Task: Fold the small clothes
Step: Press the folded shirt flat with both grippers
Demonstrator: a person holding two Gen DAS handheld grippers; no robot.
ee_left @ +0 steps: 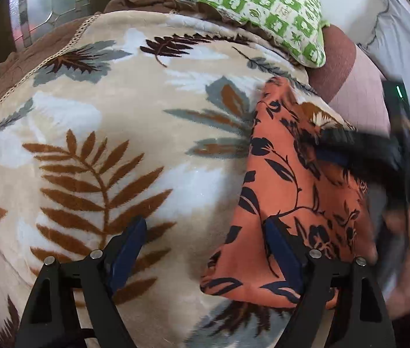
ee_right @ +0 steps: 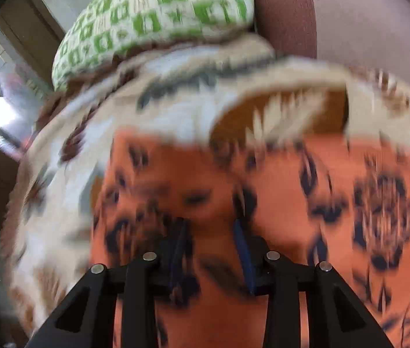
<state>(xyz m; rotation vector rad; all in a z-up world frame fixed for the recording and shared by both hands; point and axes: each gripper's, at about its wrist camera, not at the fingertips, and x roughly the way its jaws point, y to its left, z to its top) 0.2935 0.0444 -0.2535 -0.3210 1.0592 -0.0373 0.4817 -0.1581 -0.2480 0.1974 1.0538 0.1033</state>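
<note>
Leaf-print blanket [ee_left: 112, 133]; orange garment [ee_left: 289, 203] beside spread left jaws; right jaws unclear

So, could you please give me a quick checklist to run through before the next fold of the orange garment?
1. Orange floral cloth garment lies on the leaf-patterned plush blanket: ok.
2. Left tool open, nothing gripped: ok.
3. Left tool straddles the garment's left edge: ok.
4. Right tool over the garment: ok; grip on it: cannot tell, blurred.
5. Green-and-white patterned pillow apart from the garment: ok.
6. Garment flat, unwrinkled: cannot tell.
</note>
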